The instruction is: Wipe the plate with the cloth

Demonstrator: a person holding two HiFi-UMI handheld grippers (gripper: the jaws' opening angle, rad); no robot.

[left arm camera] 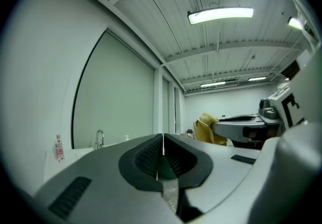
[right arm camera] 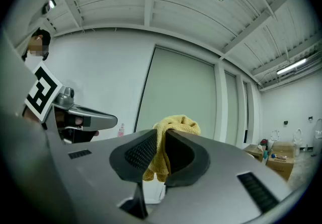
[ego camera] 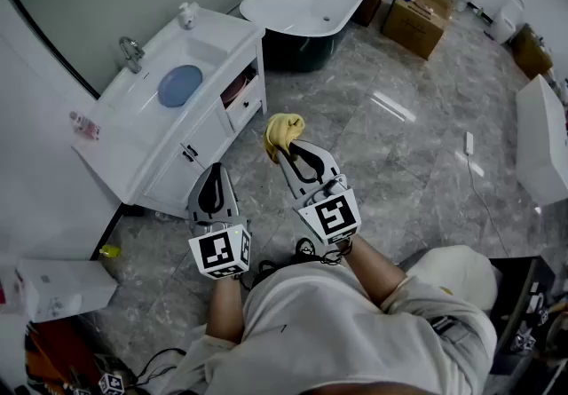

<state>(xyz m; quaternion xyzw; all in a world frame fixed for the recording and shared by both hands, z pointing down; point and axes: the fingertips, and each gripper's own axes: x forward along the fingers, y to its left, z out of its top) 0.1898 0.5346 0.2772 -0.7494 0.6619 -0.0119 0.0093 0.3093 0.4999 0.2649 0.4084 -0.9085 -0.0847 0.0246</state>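
Note:
A blue plate (ego camera: 180,85) lies in the basin of the white vanity (ego camera: 133,140) at the upper left of the head view. My right gripper (ego camera: 286,154) is shut on a yellow cloth (ego camera: 282,133), which bunches out past its tips (right arm camera: 173,132). It hovers over the floor, to the right of the vanity. My left gripper (ego camera: 214,173) is shut and holds nothing; its jaws meet in the left gripper view (left arm camera: 162,140). It hangs near the vanity's front doors. The cloth (left arm camera: 207,129) shows at the right of that view.
A white bathtub (ego camera: 306,4) stands beyond the vanity. Cardboard boxes (ego camera: 417,16) and toilets (ego camera: 508,19) line the far wall. A faucet (ego camera: 132,53), a soap bottle (ego camera: 186,14) and a small pink bottle (ego camera: 83,125) sit on the vanity top. One vanity drawer (ego camera: 244,93) stands pulled out. A white cabinet (ego camera: 540,140) is at the right.

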